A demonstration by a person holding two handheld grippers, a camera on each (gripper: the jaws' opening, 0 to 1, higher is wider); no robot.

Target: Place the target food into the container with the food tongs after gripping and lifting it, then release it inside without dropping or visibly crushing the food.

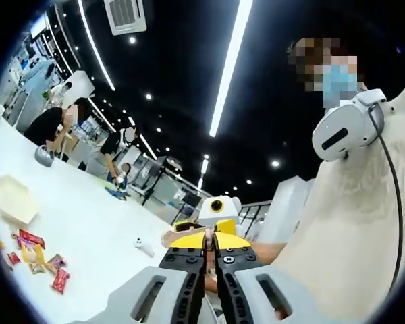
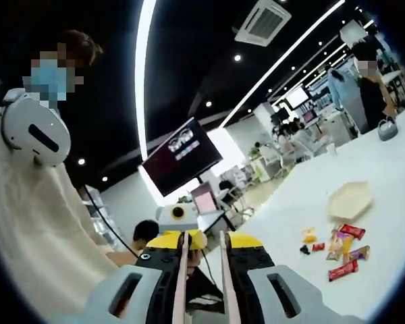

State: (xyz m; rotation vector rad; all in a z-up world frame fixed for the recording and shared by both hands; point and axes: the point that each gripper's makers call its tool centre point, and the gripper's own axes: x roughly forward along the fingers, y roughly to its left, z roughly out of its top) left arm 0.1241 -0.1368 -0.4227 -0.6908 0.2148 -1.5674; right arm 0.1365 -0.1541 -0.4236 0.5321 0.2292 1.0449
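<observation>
Holding both grippers up off the white table (image 1: 101, 223), I read the left gripper (image 1: 210, 253) jaws as closed on nothing and the right gripper (image 2: 202, 253) as slightly parted, also holding nothing. Snack packs (image 2: 343, 251) lie low-right in the right gripper view, container (image 2: 349, 200) just beyond. The left gripper view shows packs (image 1: 34, 260) low-left, container (image 1: 13, 199) farther. No tongs seen; which arm is nearer I can't tell.

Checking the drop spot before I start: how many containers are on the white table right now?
1. A pale hexagonal container sits open on the white table, just beyond the scattered snack packets; the left gripper view shows the same one. Others may lie outside both views.
</observation>
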